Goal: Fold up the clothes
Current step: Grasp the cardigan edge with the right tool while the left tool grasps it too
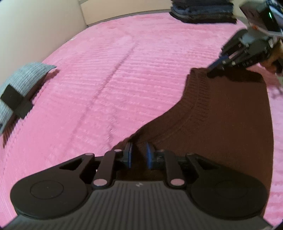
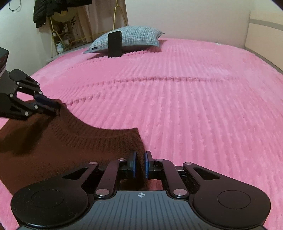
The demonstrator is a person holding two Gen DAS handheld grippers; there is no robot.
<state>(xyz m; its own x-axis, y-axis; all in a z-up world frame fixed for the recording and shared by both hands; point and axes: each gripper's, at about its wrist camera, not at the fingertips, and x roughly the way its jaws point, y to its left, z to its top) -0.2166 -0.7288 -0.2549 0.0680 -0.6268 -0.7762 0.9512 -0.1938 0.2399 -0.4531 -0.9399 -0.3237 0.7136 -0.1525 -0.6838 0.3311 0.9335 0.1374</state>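
Observation:
A dark brown knitted sweater (image 1: 221, 120) lies on the pink ribbed bedspread (image 1: 115, 79). My left gripper (image 1: 139, 154) is shut on one corner of its ribbed hem. My right gripper (image 2: 140, 163) is shut on the other hem corner of the sweater (image 2: 74, 141). The hem edge sags between the two grippers. The right gripper also shows in the left wrist view (image 1: 214, 69), at the sweater's far corner. The left gripper shows in the right wrist view (image 2: 51, 106), pinching the raised corner at the left.
A grey pillow (image 2: 130, 38) with a black phone (image 2: 114, 44) leaning on it sits at the bed's far side; it also shows in the left wrist view (image 1: 21, 81). A stack of dark folded clothes (image 1: 203, 10) lies on the bed. Beige walls border the bed.

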